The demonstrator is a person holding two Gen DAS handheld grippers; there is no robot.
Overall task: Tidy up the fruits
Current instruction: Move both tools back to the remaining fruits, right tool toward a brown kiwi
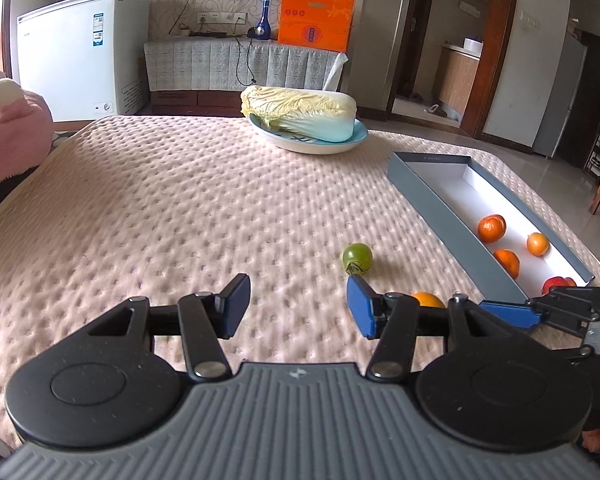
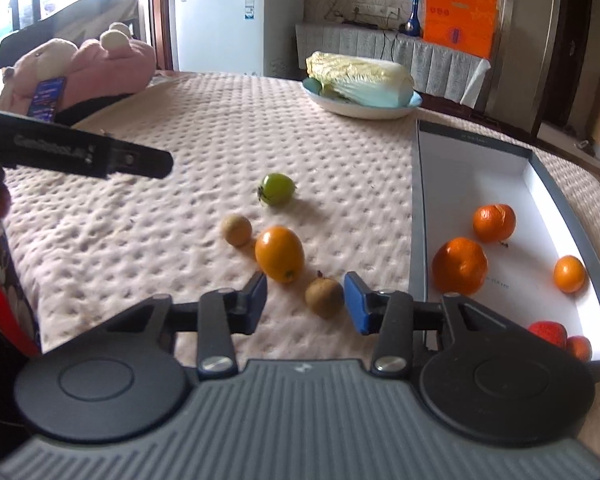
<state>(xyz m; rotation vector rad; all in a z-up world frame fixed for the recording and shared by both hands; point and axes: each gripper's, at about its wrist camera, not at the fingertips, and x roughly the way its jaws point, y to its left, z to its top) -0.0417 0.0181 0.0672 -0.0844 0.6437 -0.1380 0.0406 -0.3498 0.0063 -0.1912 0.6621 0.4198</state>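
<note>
A grey box [image 2: 417,216] with a white inside holds three oranges [image 2: 460,266] and a red fruit [image 2: 548,332]. On the pink cover beside it lie a green tomato [image 2: 277,189], an orange [image 2: 279,254] and two brown kiwis [image 2: 324,297] [image 2: 237,230]. My right gripper [image 2: 306,306] is open, low over the cover, with the near kiwi between its fingers. My left gripper [image 1: 298,306] is open and empty, with the green tomato [image 1: 357,257] just ahead of its right finger. The box [image 1: 432,200] lies to its right.
A blue plate [image 1: 356,140] with a napa cabbage [image 1: 300,112] stands at the far side of the table. A pink plush toy [image 2: 100,64] sits at the left edge. The left gripper's body [image 2: 80,154] reaches in from the left in the right wrist view.
</note>
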